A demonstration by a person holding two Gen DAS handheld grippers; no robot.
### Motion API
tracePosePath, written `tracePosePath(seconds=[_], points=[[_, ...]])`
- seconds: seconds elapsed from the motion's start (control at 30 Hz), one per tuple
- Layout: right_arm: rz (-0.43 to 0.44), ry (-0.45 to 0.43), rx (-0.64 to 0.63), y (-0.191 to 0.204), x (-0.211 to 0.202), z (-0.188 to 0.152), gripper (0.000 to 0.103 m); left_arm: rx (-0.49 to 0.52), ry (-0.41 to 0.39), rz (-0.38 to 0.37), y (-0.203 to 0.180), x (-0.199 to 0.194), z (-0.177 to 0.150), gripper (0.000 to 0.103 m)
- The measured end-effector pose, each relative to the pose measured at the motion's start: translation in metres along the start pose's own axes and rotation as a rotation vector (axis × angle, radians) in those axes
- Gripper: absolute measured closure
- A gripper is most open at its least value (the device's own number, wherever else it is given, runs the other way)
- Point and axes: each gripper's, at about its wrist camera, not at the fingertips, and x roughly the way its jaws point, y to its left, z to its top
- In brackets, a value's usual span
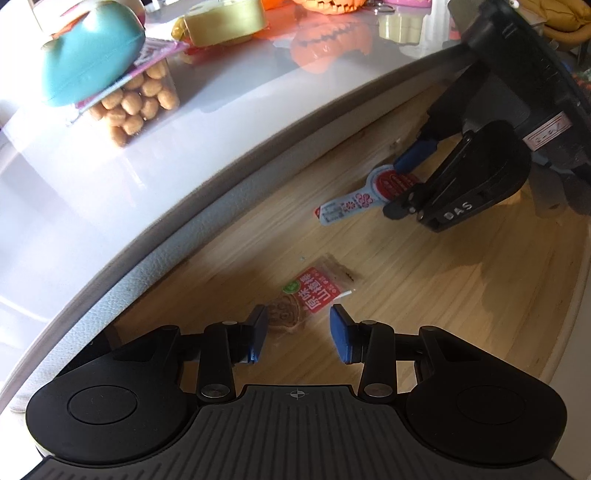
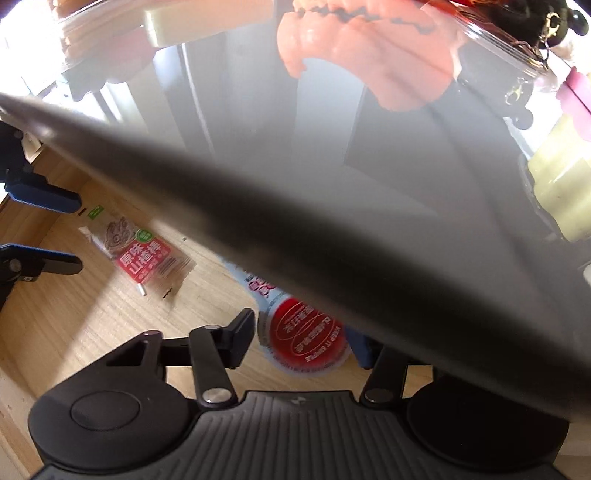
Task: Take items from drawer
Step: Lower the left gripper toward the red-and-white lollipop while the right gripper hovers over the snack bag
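Observation:
The open drawer has a pale wooden floor. On it lies a clear snack packet with a red label, also in the right wrist view. My left gripper is open, its blue pads on either side of the packet's near end without touching it. Further right lies a lollipop-shaped packet with a round red head and a pale blue stem. My right gripper points down at it, its pads against both sides of the red head. The desk edge hides its right finger.
The white glossy desk top overhangs the drawer's back. On it stand a teal case on a tub of round snacks, a yellow tape roll and an orange pumpkin toy.

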Motion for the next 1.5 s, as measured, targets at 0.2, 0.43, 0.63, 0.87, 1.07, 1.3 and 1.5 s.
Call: tracePosePath(seconds=[0.2, 0.43, 0.63, 0.87, 1.07, 1.3, 1.5], points=[[0.043, 0.023, -0.006, 0.003, -0.007, -0.009, 0.069, -0.023, 0.027, 0.003, 0.004, 0.006, 0.001, 0.06], [0.137, 0.029, -0.035, 0.011, -0.018, -0.019, 0.076, -0.096, 0.044, 0.001, 0.017, 0.011, 0.001, 0.06], [0.097, 0.0, -0.024, 0.011, -0.018, -0.024, 0.058, -0.108, 0.074, 0.006, 0.019, 0.022, 0.007, 0.061], [0.049, -0.016, -0.006, 0.008, -0.016, -0.031, 0.05, -0.115, 0.085, -0.004, 0.016, 0.018, -0.008, 0.062], [0.038, 0.003, -0.031, 0.01, -0.009, -0.036, 0.044, -0.114, 0.092, -0.005, 0.012, 0.018, -0.01, 0.062], [0.031, -0.024, -0.077, 0.017, -0.008, -0.037, 0.039, -0.11, 0.104, -0.008, 0.012, 0.024, -0.008, 0.062], [0.153, 0.008, -0.088, 0.019, -0.015, -0.044, 0.038, -0.12, 0.108, -0.011, 0.014, 0.027, -0.008, 0.062]])
